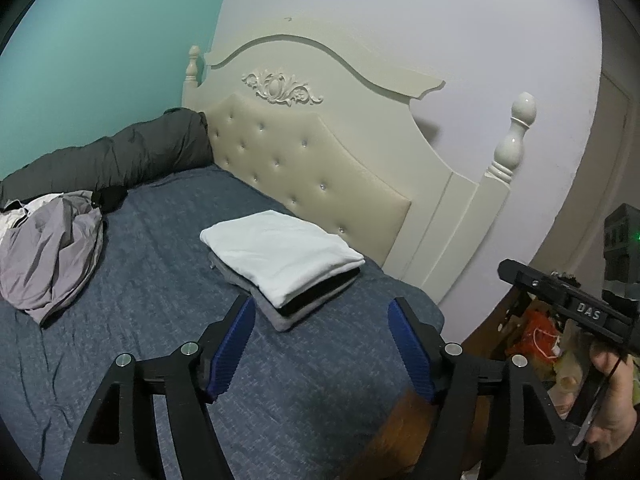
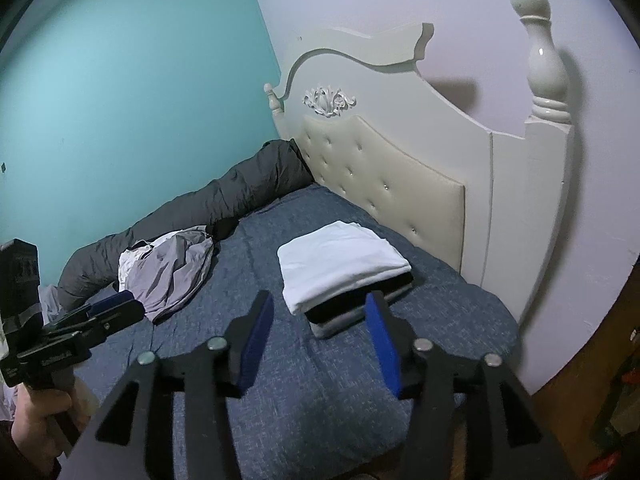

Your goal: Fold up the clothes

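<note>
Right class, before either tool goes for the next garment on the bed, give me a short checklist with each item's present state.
1. Left tool open, nothing between its fingers: ok.
2. Right tool open and empty: ok.
3. Folded stack neat, white piece on top, near the headboard: ok.
4. Crumpled grey garment not yet folded, lying loose on the blue bedspread: ok to pick.
5. How many pieces are in that heap: cannot tell.

Bedspread (image 1: 160,280) matt woven cloth; headboard (image 1: 304,160) tufted padded panel; bedpost (image 1: 516,128) glossy; fingers (image 1: 412,352) ribbed.
</note>
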A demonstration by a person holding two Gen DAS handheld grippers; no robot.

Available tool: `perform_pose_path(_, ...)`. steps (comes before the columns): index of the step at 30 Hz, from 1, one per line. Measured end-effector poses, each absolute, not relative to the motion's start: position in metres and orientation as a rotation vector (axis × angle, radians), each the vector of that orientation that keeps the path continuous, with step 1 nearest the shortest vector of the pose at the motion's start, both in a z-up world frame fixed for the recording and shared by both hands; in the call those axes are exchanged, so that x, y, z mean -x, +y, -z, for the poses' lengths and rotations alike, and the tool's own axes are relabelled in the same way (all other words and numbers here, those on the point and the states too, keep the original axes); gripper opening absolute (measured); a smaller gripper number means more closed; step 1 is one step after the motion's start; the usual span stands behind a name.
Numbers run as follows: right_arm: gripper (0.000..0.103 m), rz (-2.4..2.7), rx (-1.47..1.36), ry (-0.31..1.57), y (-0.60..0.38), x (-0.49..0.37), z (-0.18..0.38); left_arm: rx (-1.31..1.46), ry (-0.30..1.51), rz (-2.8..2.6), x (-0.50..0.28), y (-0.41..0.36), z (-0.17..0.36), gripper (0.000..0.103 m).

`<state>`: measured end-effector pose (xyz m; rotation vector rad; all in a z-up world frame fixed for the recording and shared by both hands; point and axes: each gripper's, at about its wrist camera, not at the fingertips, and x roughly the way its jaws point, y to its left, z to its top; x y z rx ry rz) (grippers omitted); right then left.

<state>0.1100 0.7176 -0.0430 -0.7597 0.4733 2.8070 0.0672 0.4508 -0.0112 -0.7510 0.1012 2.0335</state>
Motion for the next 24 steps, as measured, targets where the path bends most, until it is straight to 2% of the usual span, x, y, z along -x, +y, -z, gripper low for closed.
perform_pose_path(3, 0.052, -2.808, 0.765, 0.467, 0.712, -0.116, 0.042, 0.750, 0.104, -2.028, -0.073, 0.447, 0.010, 0.074)
perform_pose_path(6, 0.060, -2.804, 0.754, 0.458, 0.706, -0.124, 0.041, 0.749, 0.107, -2.023, -0.078, 0.442, 0.009, 0.074)
perform_pose_path(12, 0.066, -2.799, 0.738, 0.435, 0.693, -0.136, 0.041, 0.738, 0.103, -2.014, -0.088, 0.432, 0.005, 0.074)
perform_pose_path(14, 0.074, -2.791, 0.725, 0.428, 0.689, -0.140, 0.041, 0.732, 0.103, -2.008, -0.092, 0.429, 0.004, 0.074)
perform_pose_path(22, 0.086, -2.771, 0.684, 0.434, 0.681, -0.152, 0.040, 0.719, 0.106, -1.997, -0.103, 0.417, -0.002, 0.076)
perform_pose_path(24, 0.088, -2.764, 0.683, 0.432, 0.678, -0.153, 0.040, 0.715, 0.103, -1.996, -0.105, 0.414, -0.002, 0.079)
